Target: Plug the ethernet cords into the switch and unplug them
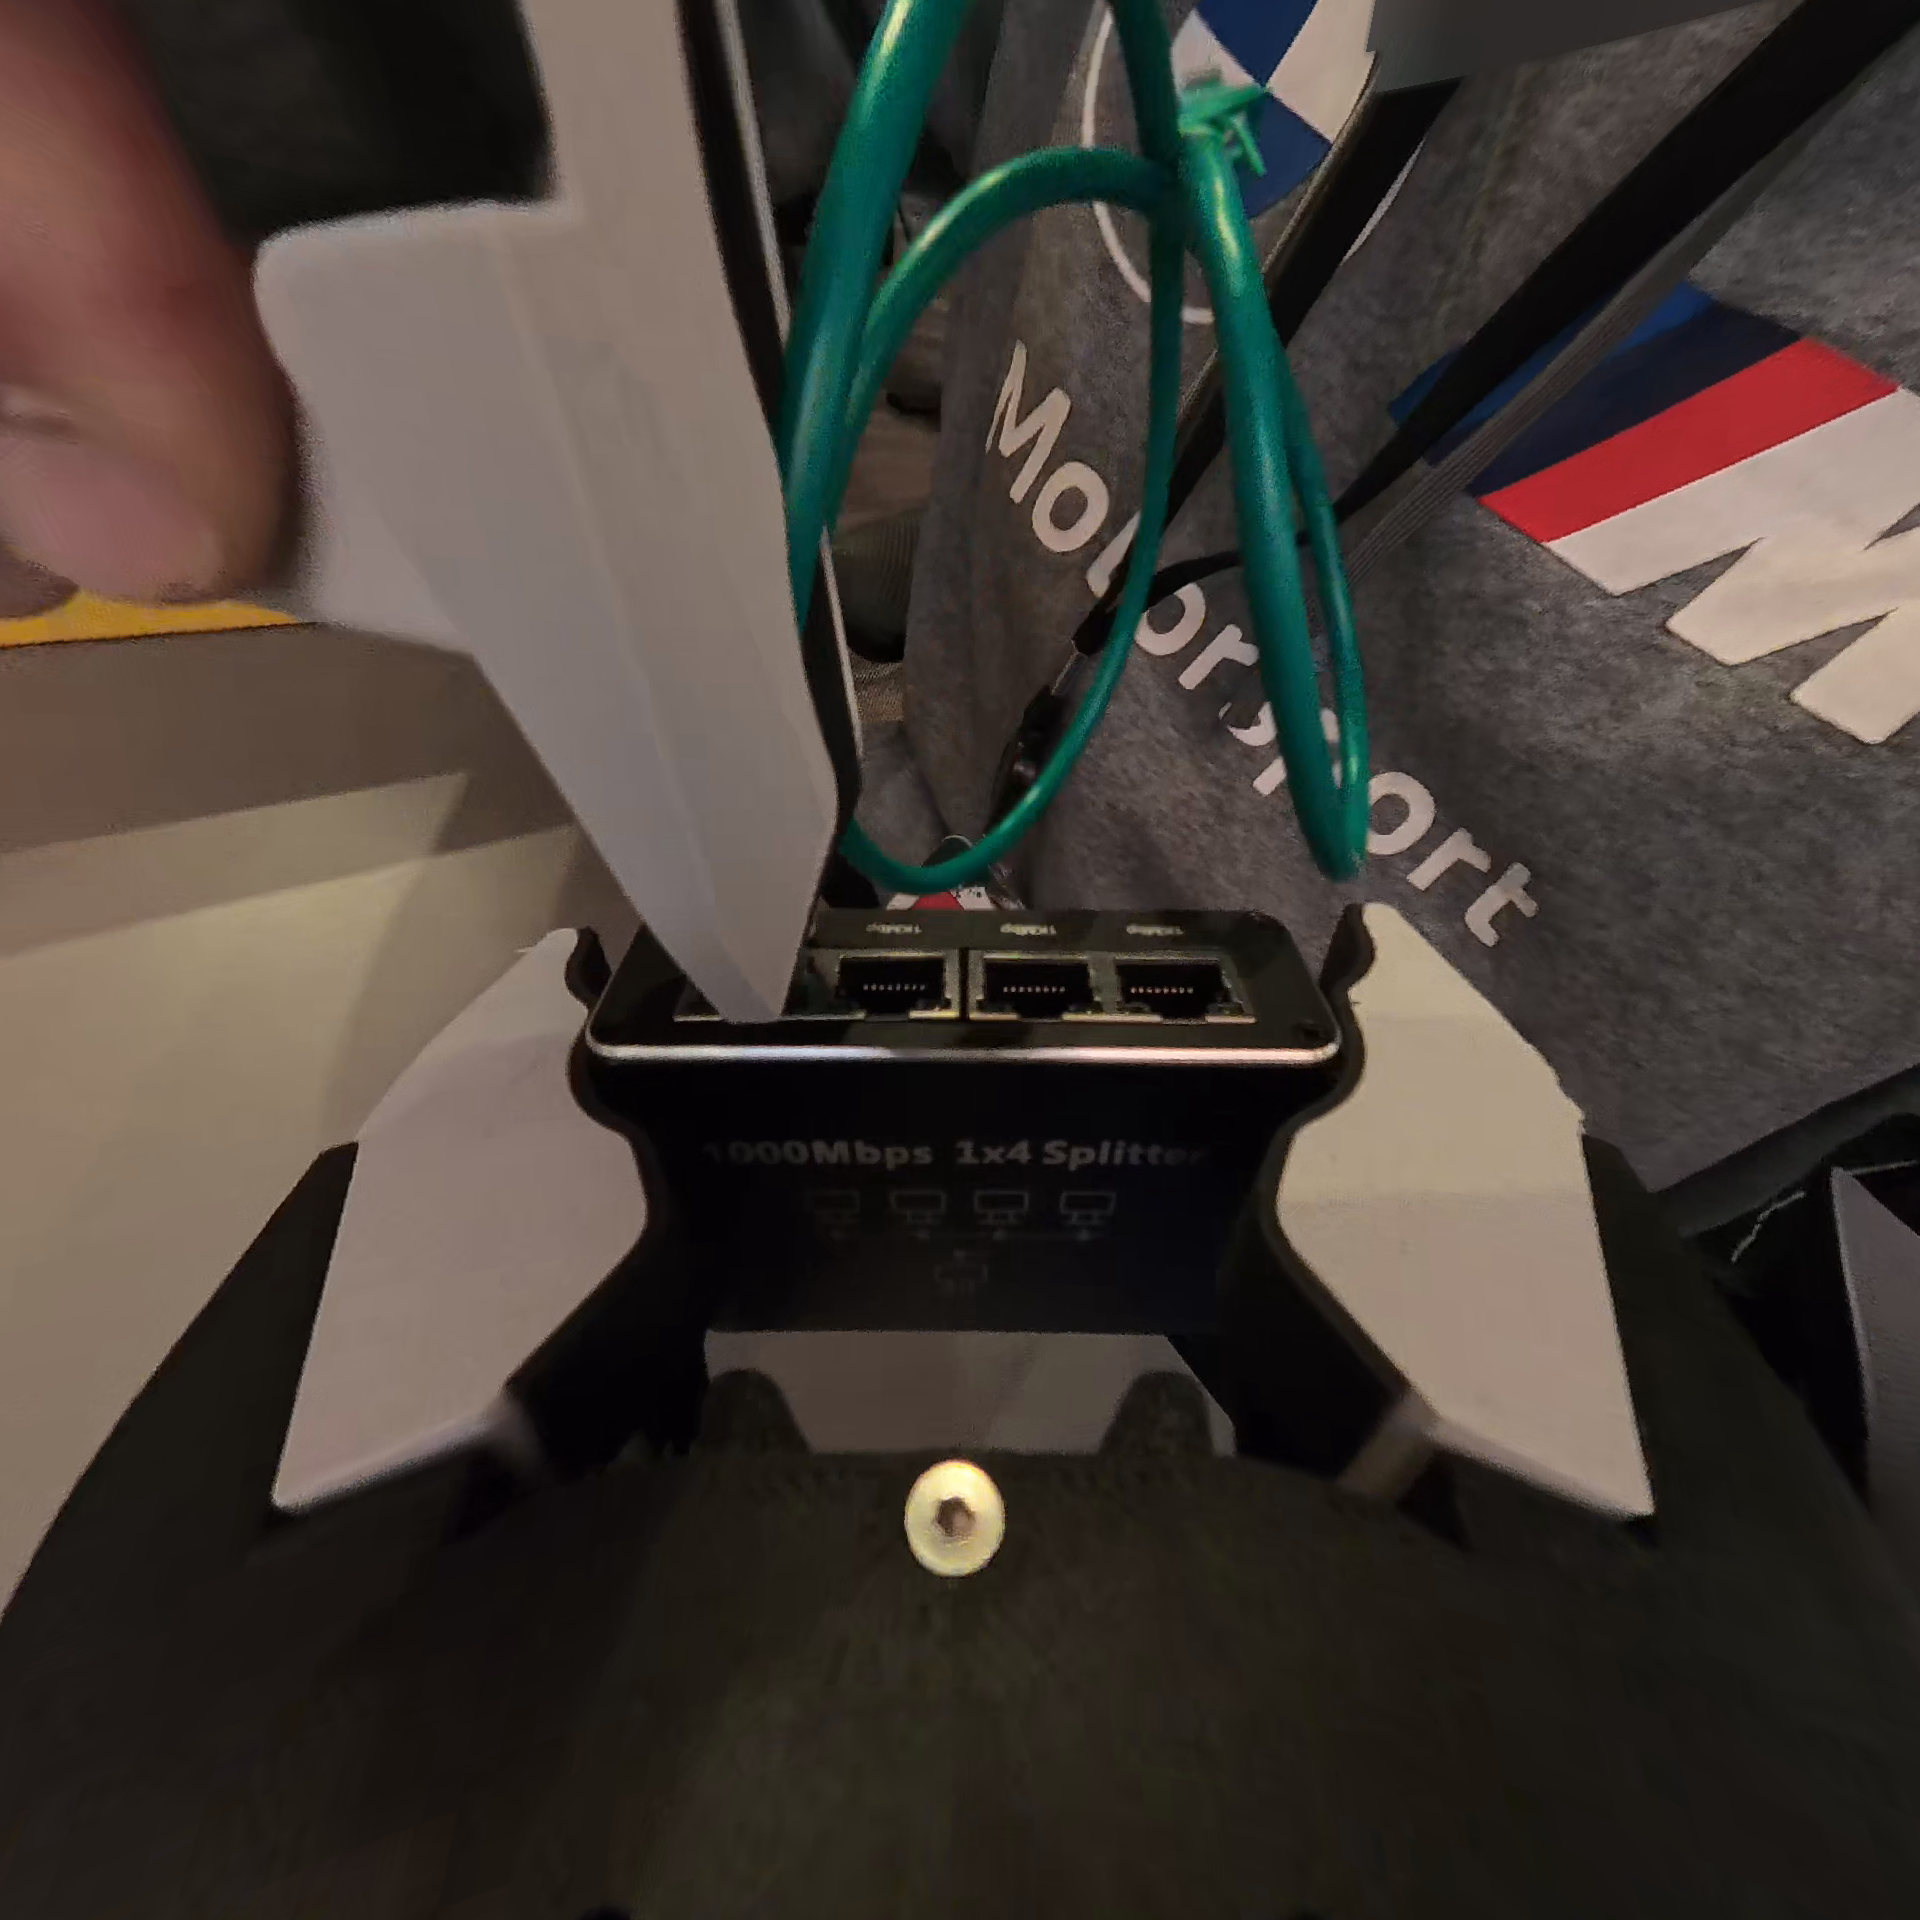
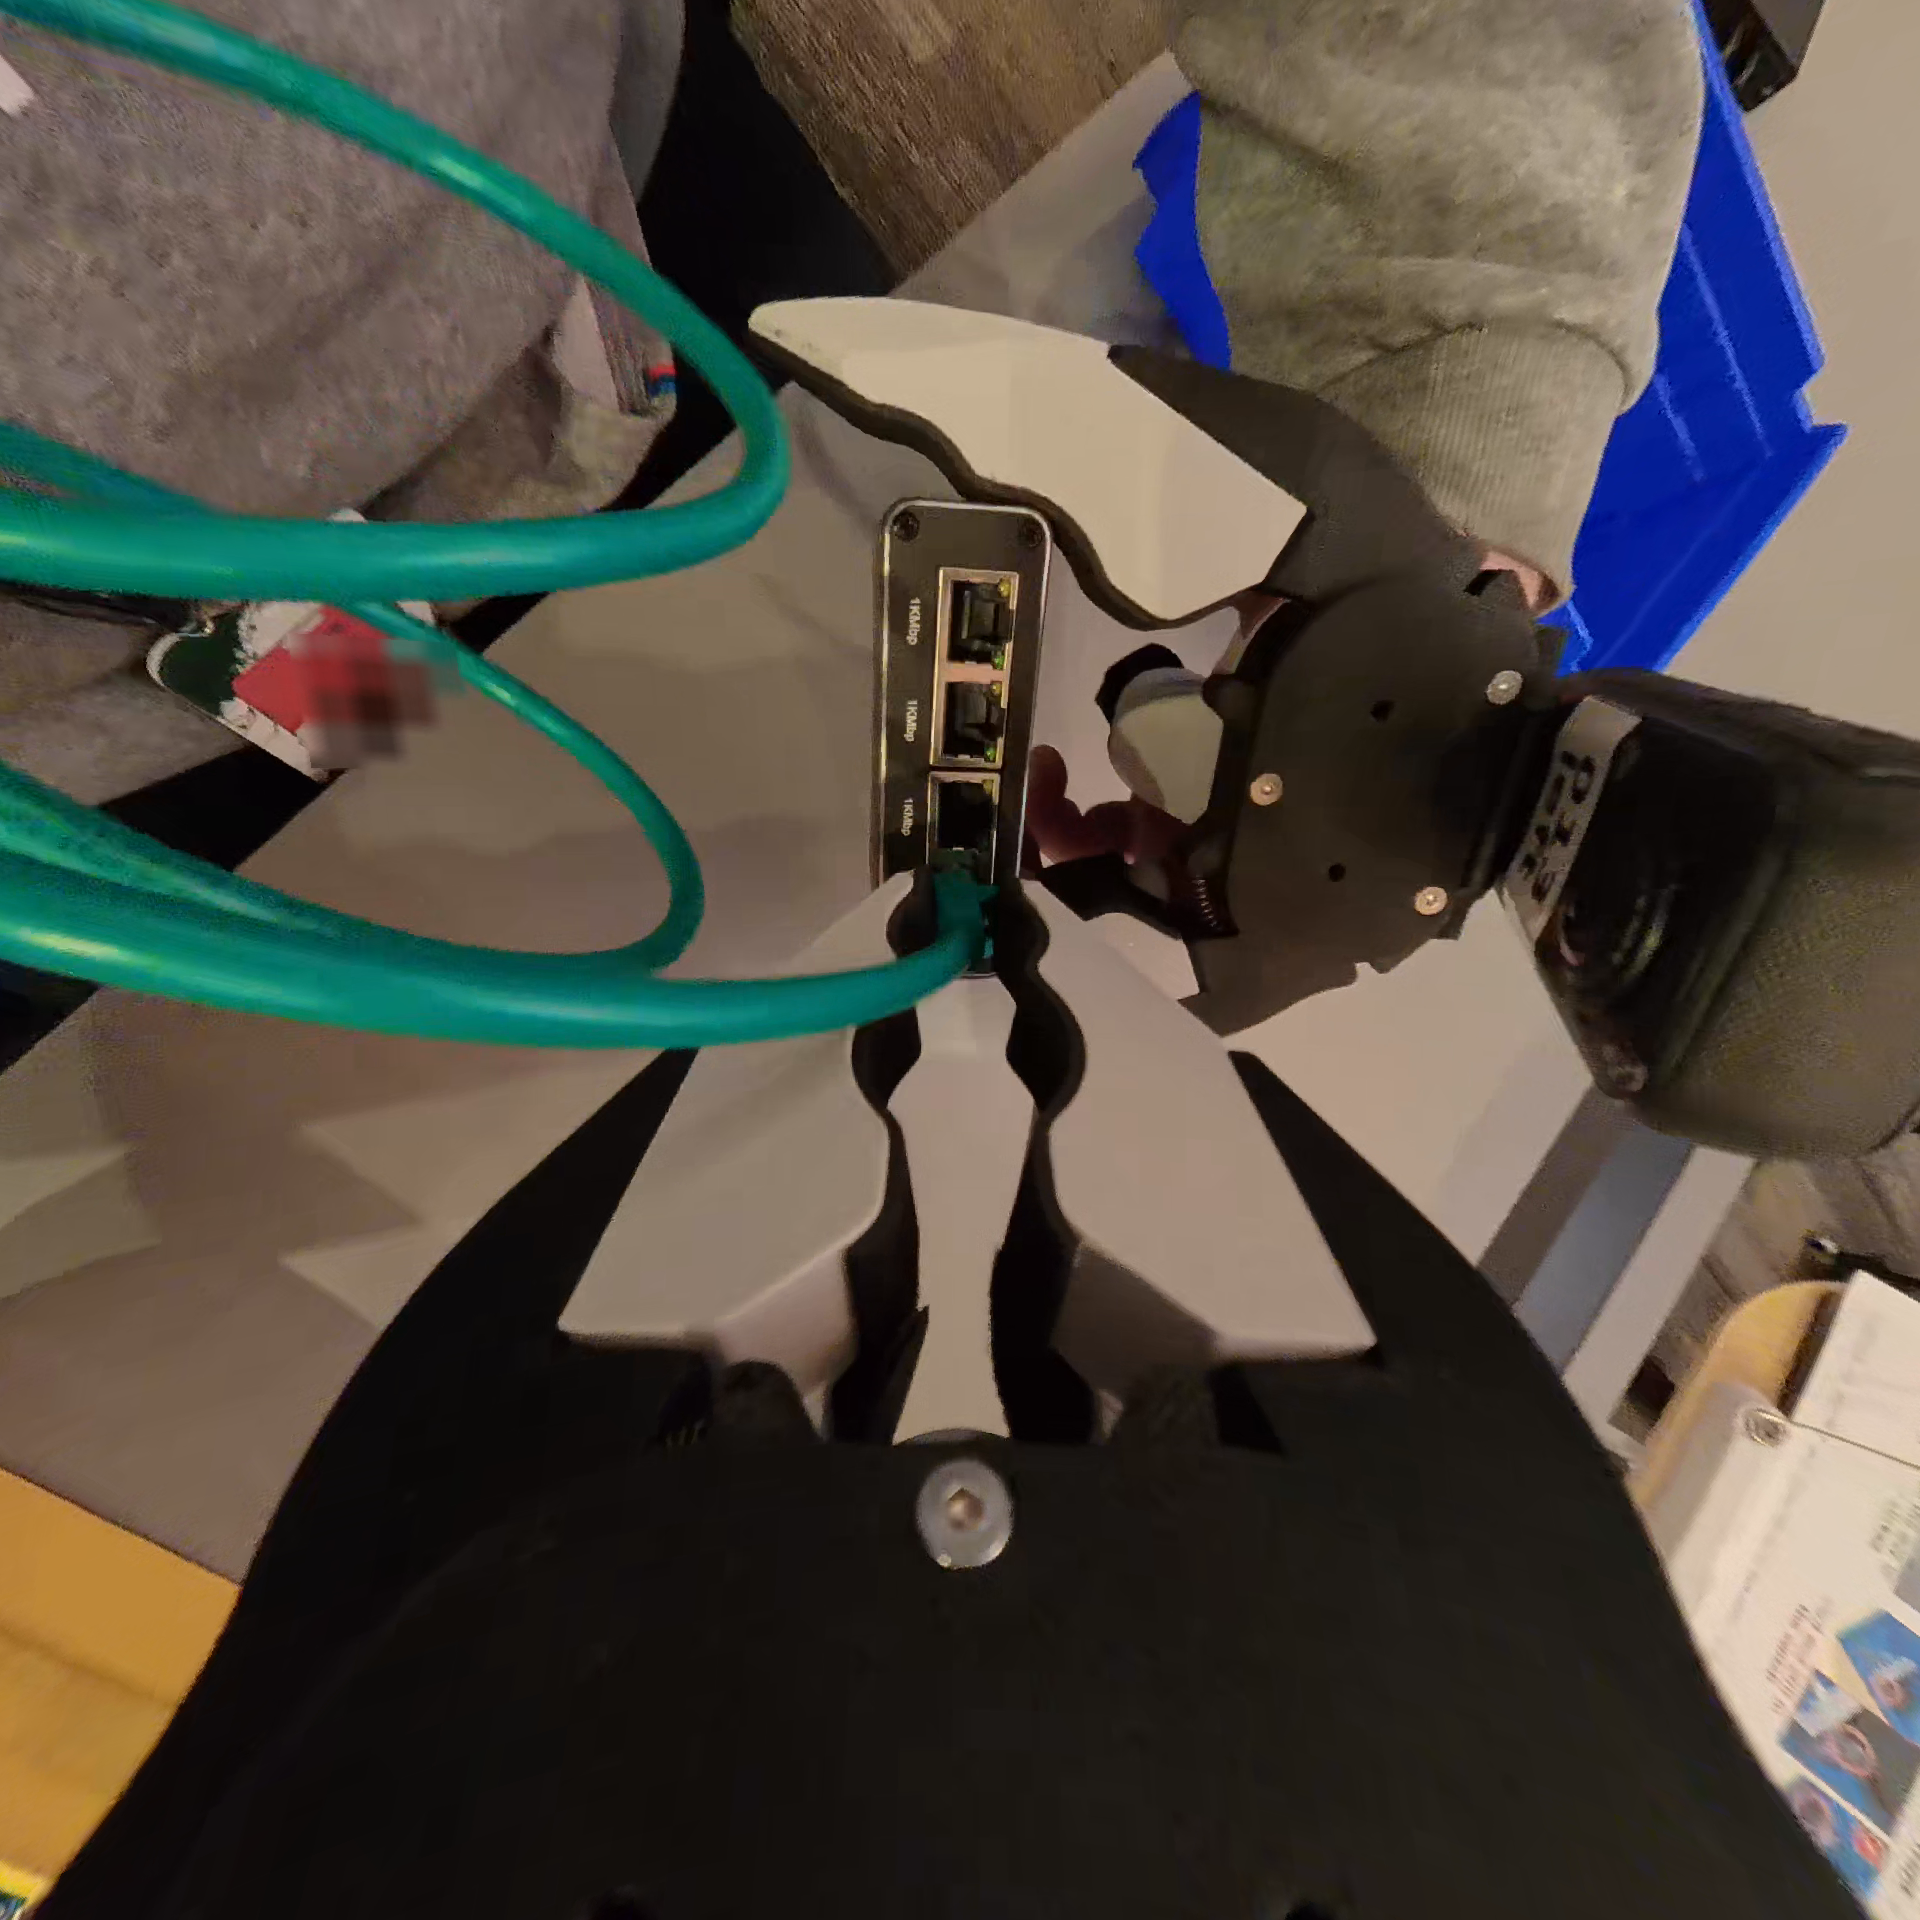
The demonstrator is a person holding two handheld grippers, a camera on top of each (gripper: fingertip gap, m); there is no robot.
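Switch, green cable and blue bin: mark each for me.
switch (image 1: 961, 1164), left wrist view, on its black top face.
green cable (image 2: 436, 551), right wrist view, on a looped stretch.
blue bin (image 2: 1725, 364), right wrist view, on its side wall.

The right hand-held gripper (image 1: 748, 977) hides the switch's (image 1: 956, 1143) probably occupied leftmost port.

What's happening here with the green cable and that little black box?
A person is working with a hand-held tool in each hand. The left tool clamps a small black network switch by its sides, its row of sockets facing out. The right tool pinches the plug of a green cable at the end socket. The other three sockets are empty. Whether the plug is fully in, I can't tell.
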